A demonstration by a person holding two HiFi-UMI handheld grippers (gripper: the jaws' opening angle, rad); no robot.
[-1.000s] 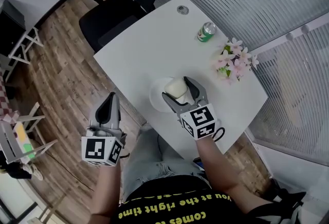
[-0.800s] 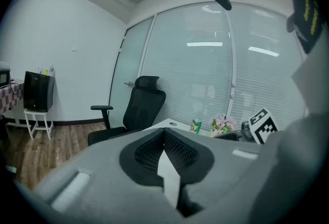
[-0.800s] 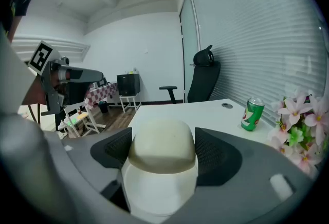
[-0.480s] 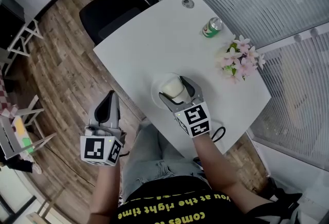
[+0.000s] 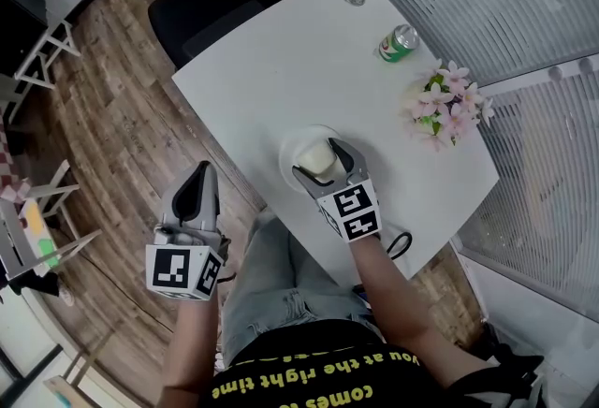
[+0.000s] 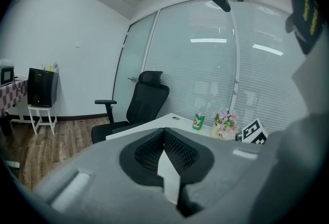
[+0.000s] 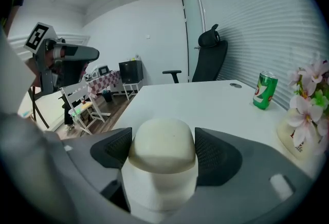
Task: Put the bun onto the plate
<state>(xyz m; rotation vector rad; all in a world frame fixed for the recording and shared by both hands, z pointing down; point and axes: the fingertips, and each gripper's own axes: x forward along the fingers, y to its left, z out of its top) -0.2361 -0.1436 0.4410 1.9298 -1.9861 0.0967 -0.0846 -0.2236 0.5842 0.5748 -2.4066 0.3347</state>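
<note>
Now my right tongs (image 5: 320, 161), clamped on the bun (image 7: 163, 146), have centred it over the plate (image 5: 290, 142), ready for release; left tongs (image 5: 200, 174) hang closed, empty.

Broad bare table (image 5: 262, 60) lies beyond the plate (image 5: 288, 153); only the can (image 5: 400, 42) and flowers (image 5: 449, 102) crowd its right edge.

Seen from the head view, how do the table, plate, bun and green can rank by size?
1. Table, largest by far.
2. Plate.
3. Bun and green can look about alike; the can sits farther away, so no ranking there.
</note>
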